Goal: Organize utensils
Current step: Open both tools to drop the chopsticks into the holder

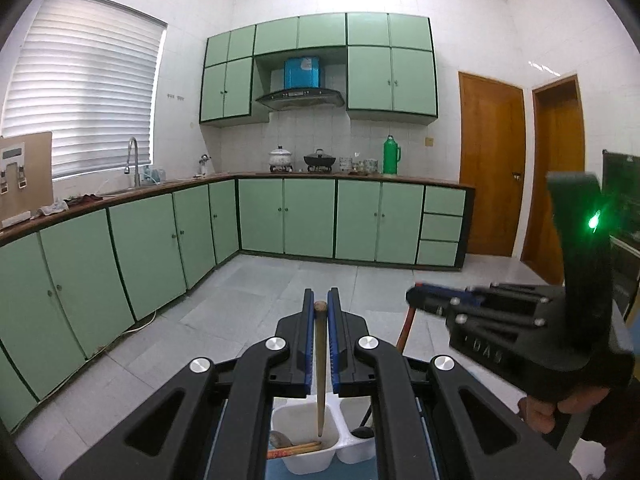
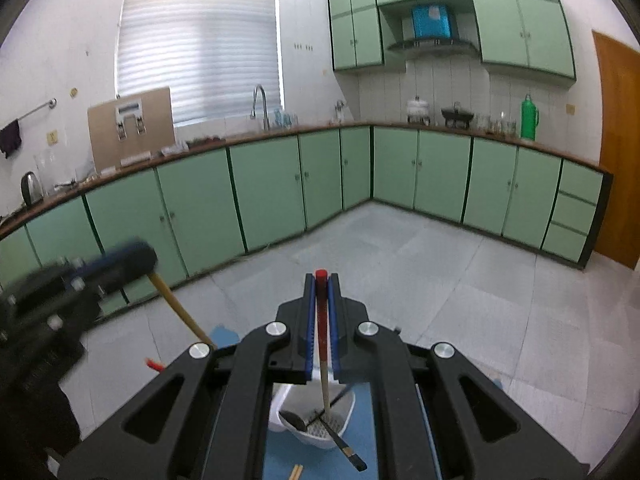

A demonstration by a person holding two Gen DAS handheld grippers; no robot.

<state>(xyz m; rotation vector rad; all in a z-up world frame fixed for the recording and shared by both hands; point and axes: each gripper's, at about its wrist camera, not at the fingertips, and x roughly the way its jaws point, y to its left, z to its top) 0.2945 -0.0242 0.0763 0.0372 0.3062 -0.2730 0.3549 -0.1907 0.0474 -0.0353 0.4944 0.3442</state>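
We clamp our left gripper (image 1: pixel 320 308) on a brown chopstick (image 1: pixel 320 360), our right gripper (image 2: pixel 321 280) on a red-tipped chopstick (image 2: pixel 322 320), above the white holder (image 1: pixel 308 460)

the left tool (image 1: pixel 319 312) is black with blue finger pads and four silver round screws; the right tool (image 1: pixel 416 300), at three o'clock, carries a green light.

left tongs (image 1: pixel 320 312): above divided holder (image 1: pixel 304 456), chopstick (image 1: pixel 320 360) between jaws, tip in left compartment
right tongs (image 2: pixel 321 284): above basket (image 2: pixel 316 424), red-tipped chopstick (image 2: pixel 321 320) between jaws
basket: on mat (image 2: pixel 360 440)
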